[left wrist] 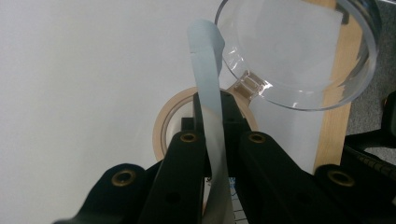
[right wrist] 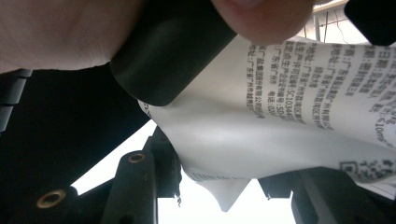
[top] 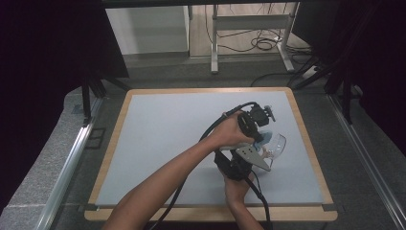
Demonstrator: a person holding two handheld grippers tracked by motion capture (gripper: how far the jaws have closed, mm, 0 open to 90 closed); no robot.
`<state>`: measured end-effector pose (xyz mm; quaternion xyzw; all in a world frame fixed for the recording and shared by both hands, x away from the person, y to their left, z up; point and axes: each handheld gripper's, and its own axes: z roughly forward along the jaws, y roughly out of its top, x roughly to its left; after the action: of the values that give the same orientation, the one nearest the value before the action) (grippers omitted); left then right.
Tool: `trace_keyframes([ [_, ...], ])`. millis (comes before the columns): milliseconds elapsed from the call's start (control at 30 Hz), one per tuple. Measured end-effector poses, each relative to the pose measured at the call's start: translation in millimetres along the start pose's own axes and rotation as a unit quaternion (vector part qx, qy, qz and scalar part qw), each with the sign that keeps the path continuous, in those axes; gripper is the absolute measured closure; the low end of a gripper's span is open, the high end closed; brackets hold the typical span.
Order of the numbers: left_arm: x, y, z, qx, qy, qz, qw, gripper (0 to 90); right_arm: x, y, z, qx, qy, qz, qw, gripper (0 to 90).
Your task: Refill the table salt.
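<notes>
In the left gripper view, a pale blue strip [left wrist: 208, 93] is pinched edge-on between the closed jaws of the left gripper [left wrist: 212, 140], just beside a clear glass bowl [left wrist: 299, 51] and above a tape roll [left wrist: 163, 126]. A printed white packet [right wrist: 261, 121] is clamped by the right gripper [right wrist: 210, 186], partly screened by a hand [right wrist: 56, 28]. Both grippers are held over the right half of the grey worktop [top: 167, 139], whose left half lies open up to its wooden edge.

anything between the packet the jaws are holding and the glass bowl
Nothing visible. In the left gripper view the packet's pale blue top edge stands right beside the clear glass bowl's rim, with no other object between them.
</notes>
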<state>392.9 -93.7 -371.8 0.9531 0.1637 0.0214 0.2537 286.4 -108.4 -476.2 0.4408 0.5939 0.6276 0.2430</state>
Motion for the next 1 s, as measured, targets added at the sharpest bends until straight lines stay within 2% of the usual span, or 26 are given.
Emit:
trace_keyframes([
  [1000, 1.8, -1.2, 2.4, 0.005, 0.000, 0.002, 1.0000, 90.0, -2.2, -1.0, 2.1, 0.004, 0.003, -0.002, 1.0000, 57.7],
])
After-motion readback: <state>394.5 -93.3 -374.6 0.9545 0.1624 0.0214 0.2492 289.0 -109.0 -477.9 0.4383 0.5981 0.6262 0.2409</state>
